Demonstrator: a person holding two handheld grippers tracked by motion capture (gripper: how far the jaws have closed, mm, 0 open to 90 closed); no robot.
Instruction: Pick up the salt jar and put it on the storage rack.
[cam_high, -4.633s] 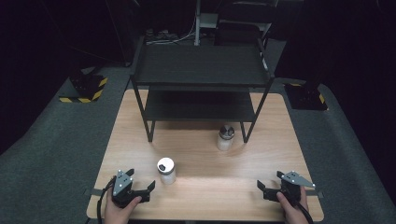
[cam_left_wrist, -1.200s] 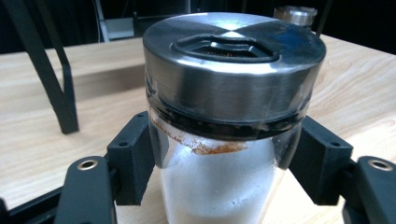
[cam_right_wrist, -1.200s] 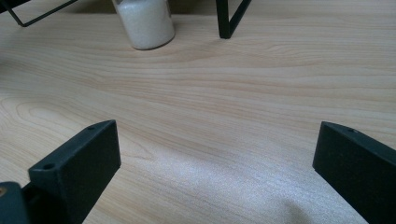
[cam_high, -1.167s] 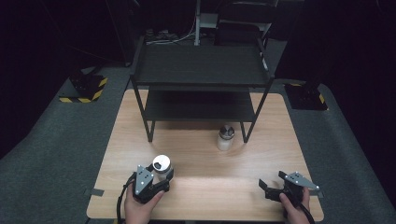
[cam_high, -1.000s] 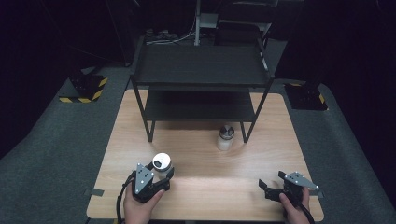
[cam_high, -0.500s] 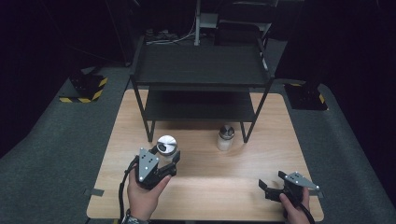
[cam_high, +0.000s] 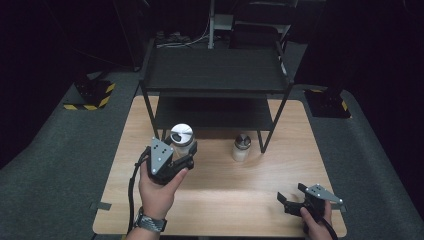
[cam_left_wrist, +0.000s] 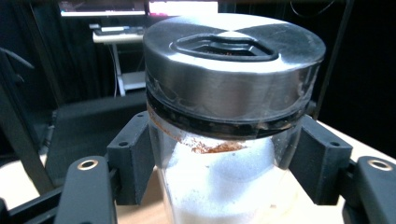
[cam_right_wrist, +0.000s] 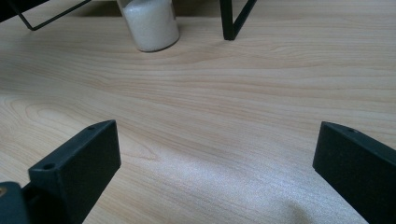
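My left gripper (cam_high: 184, 150) is shut on a glass shaker (cam_high: 181, 138) with a metal lid, held above the table in front of the black shelf unit (cam_high: 215, 75). In the left gripper view the shaker (cam_left_wrist: 229, 140), holding white grains, sits between both jaws, which press its glass sides. A second shaker (cam_high: 241, 147) stands on the table by the shelf's right front leg; the right gripper view catches its base (cam_right_wrist: 150, 23). My right gripper (cam_high: 295, 199) rests open near the table's front right corner, nothing between its jaws.
The wooden table (cam_high: 220, 200) carries a two-level black shelf unit at its back. Its right front leg (cam_right_wrist: 229, 18) stands beside the second shaker. Grey floor surrounds the table, with yellow-black striped blocks (cam_high: 90, 95) at the left.
My left gripper closed on the shaker near the front left, lifted it, and carried it forward toward the shelf. The right gripper has stayed still.
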